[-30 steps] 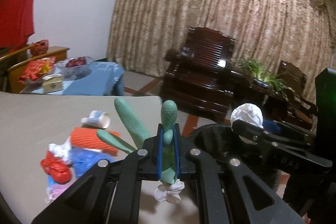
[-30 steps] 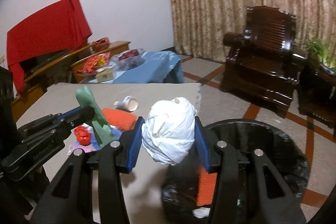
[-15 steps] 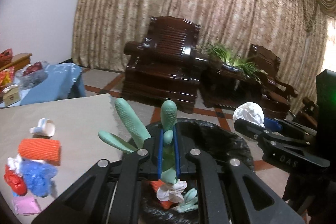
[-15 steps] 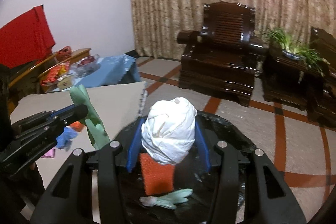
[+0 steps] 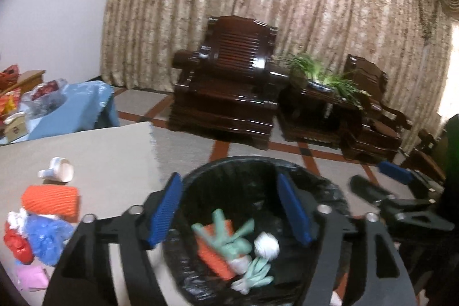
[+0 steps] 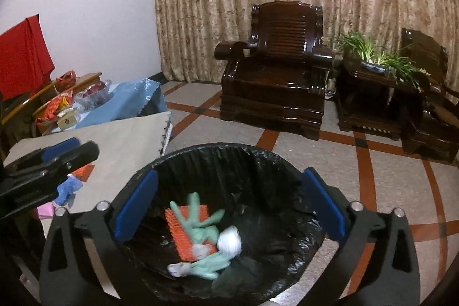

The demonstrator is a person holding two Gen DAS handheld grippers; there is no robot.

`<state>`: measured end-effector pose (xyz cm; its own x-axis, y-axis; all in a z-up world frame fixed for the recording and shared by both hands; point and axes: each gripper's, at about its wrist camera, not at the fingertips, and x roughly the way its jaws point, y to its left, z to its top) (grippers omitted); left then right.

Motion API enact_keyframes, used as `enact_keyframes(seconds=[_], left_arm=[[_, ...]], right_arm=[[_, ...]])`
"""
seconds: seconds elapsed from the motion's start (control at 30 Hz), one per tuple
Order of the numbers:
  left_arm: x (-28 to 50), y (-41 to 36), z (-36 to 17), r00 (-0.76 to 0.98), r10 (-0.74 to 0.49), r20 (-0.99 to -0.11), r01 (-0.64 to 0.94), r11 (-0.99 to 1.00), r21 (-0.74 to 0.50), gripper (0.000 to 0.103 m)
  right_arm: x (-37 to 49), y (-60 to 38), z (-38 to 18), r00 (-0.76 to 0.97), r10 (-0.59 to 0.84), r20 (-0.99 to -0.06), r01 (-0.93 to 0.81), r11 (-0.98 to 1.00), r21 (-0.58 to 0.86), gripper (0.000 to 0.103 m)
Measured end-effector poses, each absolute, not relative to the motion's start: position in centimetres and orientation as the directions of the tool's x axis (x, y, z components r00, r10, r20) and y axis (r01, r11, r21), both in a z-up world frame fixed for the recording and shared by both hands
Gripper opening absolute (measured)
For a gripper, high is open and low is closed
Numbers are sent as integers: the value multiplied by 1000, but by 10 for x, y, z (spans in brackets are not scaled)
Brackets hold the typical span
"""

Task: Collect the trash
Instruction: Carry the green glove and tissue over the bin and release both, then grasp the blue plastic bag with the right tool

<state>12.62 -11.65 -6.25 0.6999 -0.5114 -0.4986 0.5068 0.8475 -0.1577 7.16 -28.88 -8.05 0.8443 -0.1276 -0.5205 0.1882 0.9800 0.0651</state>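
White wad (image 6: 229, 241) below opening jaws

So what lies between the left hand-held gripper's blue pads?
Nothing is held: the left hand-held gripper is opening. In the left wrist view, only the black-lined bin below shows between the pads, with a green glove inside.

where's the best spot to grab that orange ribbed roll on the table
Grip the orange ribbed roll across its short width near the middle, coming from above. It lies flat on its side on the table, long axis left to right, blue trash crowding its lower left.
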Motion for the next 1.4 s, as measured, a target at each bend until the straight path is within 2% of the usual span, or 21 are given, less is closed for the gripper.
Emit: enact_keyframes(seconds=[0.03, 0.1, 0.2, 0.73, 1.07, 1.4], left_arm=[[125, -109, -63, 714, -492, -498, 487, 860, -151, 88], [124, -93, -64, 743, -453, -493, 447, 884, -139, 94], [123, -71, -64, 765, -410, -497, 401, 907, -130, 97], [110, 66, -91, 833, -129, -537, 122, 991, -49, 97], [112, 156, -116, 827, 33, -562, -50, 999, -15, 97], [124, 210, -140, 799, 77, -597, -107, 994, -14, 96]], right_arm=[[72, -286, -80, 845, -121, -520, 183, 981, 69, 98], [75, -279, -79, 846, -109, -522, 170, 983, 71, 98], [78, -265, -78, 848, -81, -525, 137, 988, 70, 98], [134, -145, -85, 821, 152, -550, -107, 988, 114, 98], [173, -61, -111, 777, 236, -584, -222, 970, 97, 98], [211, 17, -153, 718, 328, -614, -318, 939, 129, 98]])
